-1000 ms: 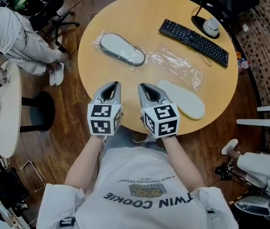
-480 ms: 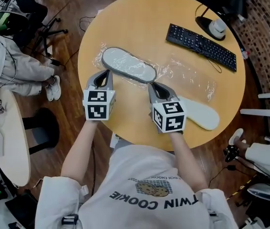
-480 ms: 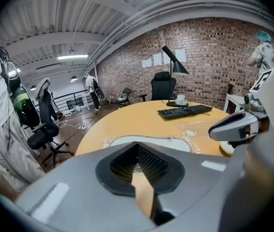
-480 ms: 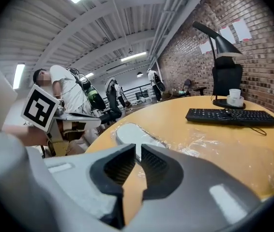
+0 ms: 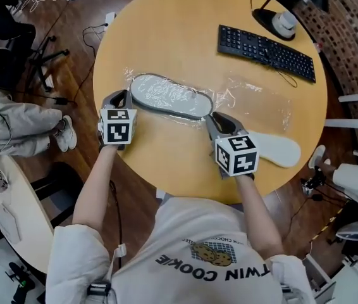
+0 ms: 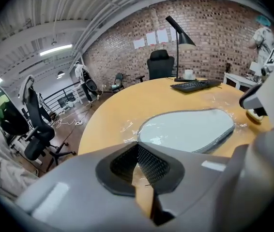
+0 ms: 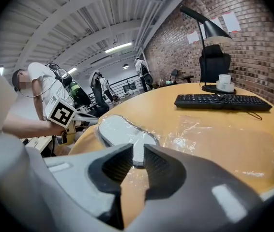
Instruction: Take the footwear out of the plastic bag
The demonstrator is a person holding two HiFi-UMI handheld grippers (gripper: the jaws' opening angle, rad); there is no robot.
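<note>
Slipper (image 5: 169, 97) in its plastic bag (image 5: 130, 76) lies flat near the table's front edge, stretched between the two grippers. The left gripper (image 5: 118, 97) sits at its left end, with the jaws closed tip to tip right on the bag's crinkled edge. I cannot tell whether any film is caught between them. The right gripper (image 5: 214, 118) is at the other end. Its jaws stand a narrow slit apart, and the slipper's rounded end shows in that slit, just ahead of the pads.

The slipper is a long pale oval with a dark rim, lying at a slight slant. The clear film over it is wrinkled and throws bright glints.

To its right an empty bag (image 5: 258, 97) is spread flat. Just beside the right gripper a second slipper (image 5: 279, 149), white and bare, overhangs the table's edge.

The table (image 5: 166, 18) is round with a light wood top. At its far side lie a black keyboard (image 5: 266, 44) and a lamp base with a white cup (image 5: 284, 19) on it.

The room has a dark wood floor (image 5: 71, 62), a brick wall (image 6: 209, 37) and a black office chair (image 6: 159, 64). A seated person (image 5: 8, 125) is off to the left.
</note>
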